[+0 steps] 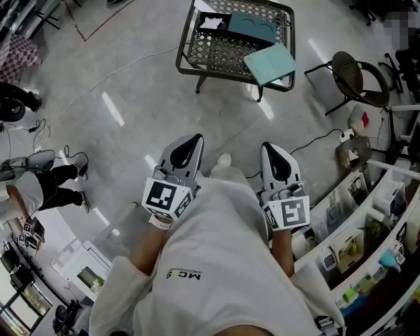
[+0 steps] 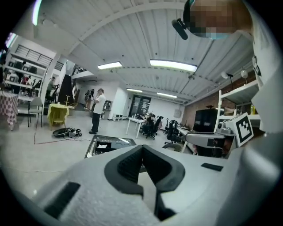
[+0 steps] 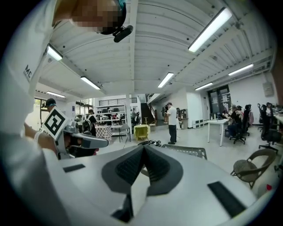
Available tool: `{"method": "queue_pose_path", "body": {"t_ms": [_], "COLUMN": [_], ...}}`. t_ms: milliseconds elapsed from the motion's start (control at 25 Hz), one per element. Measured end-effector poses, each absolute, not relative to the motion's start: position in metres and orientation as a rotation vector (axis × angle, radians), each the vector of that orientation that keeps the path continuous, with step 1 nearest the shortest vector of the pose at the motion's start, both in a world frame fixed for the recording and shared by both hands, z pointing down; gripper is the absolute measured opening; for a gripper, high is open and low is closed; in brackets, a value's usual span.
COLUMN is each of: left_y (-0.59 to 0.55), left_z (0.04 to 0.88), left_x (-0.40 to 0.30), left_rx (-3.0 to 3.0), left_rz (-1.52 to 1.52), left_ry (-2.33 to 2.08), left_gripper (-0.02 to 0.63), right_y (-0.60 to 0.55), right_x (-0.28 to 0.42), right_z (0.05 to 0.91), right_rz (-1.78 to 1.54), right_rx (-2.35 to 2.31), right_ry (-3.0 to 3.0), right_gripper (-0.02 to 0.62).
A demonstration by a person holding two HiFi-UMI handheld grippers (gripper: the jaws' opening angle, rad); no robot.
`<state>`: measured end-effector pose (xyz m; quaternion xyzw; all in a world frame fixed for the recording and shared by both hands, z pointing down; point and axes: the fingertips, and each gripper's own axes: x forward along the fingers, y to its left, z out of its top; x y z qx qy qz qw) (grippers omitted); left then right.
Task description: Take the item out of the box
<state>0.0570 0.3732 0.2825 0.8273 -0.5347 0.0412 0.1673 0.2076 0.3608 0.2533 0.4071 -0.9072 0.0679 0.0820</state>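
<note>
A low metal mesh table (image 1: 190,49) stands on the floor some way ahead of me. On it lies an open black box (image 1: 216,14) with a white item (image 1: 211,23) inside and a teal panel (image 1: 252,27) beside that. A teal lid (image 1: 270,63) rests on the table's near right corner. My left gripper (image 1: 191,140) and right gripper (image 1: 272,148) are held close to my body, side by side, well short of the table. Both are shut with nothing between their jaws. The left gripper (image 2: 142,148) view shows the table (image 2: 92,146) beyond its tips. The right gripper (image 3: 143,148) view shows the table (image 3: 188,151) too.
A round black chair (image 1: 357,77) stands right of the table, with desks and shelves (image 1: 367,223) along the right side. A person (image 1: 36,184) crouches at the left. A cable (image 1: 98,82) runs across the grey floor. Another person (image 2: 97,110) stands farther off.
</note>
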Motion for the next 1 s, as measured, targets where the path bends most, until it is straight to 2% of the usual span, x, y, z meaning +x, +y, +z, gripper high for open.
{"method": "queue_pose_path", "body": {"t_ms": [400, 680, 1000], "left_y": [0.345, 0.301, 0.181], "left_z": [0.296, 0.303, 0.297], "left_x": [0.076, 0.061, 0.019], "left_rx": [2.262, 2.258, 2.356], "left_rz": [0.244, 0.206, 0.198], "left_ry": [-1.572, -1.555, -1.485], "left_gripper": [0.025, 0.025, 0.025], "right_y": [0.330, 0.294, 0.202], "right_x": [0.256, 0.241, 0.181], "right_z": [0.280, 0.286, 0.264], "right_rz": [0.351, 0.347, 0.279], "right_rx": [1.273, 1.258, 1.303], "right_ry": [-2.683, -2.660, -2.648], "right_gripper": [0.015, 0.015, 0.015]}}
